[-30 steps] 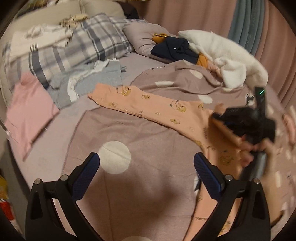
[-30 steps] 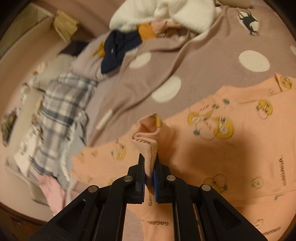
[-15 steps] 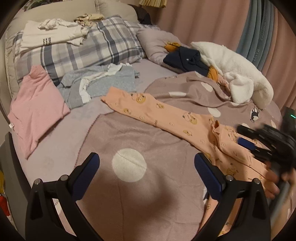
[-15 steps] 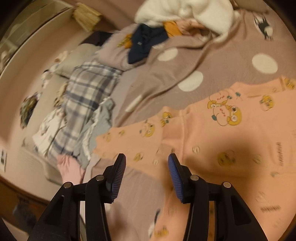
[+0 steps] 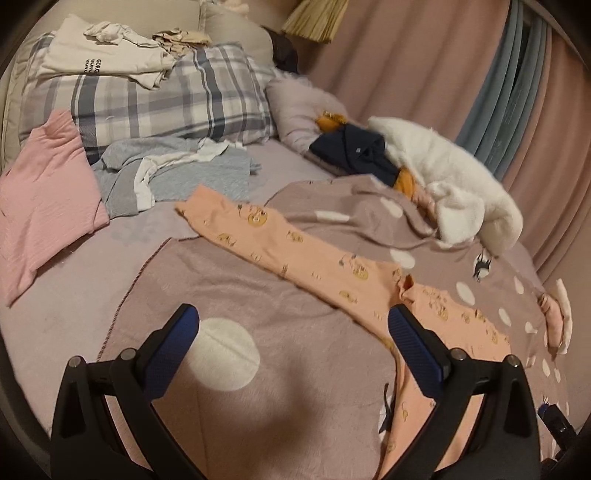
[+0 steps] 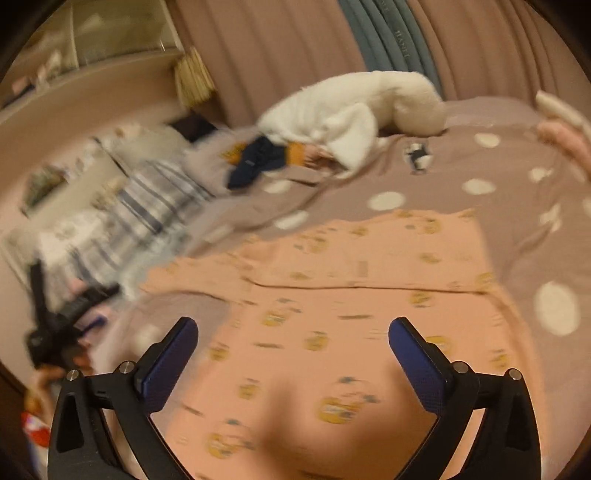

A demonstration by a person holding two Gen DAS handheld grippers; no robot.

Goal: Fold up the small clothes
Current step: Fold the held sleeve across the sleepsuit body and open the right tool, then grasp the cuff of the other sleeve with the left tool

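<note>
Pink curtains [image 5: 424, 66] back a bed under a dotted blanket [image 5: 258, 295]. Left tongs [image 5: 293, 349] spread wide, nothing between them, above the blanket; the peach garment [image 5: 295, 254] lies flat ahead and to their right. Right tongs [image 6: 293, 352], jaws just opened wide and empty, hover over that garment's body.

My bed [image 5: 74, 280] fills the near ground, lilac sheet under a mauve blanket with white dots [image 5: 258, 317]. Far left — a plaid pillow [image 5: 147, 99] against the beige headboard [image 5: 225, 18]. Far right, pink curtains [image 5: 406, 62] with one grey-blue panel [image 5: 498, 96]. Light is warm, dim — evening indoors.
</note>
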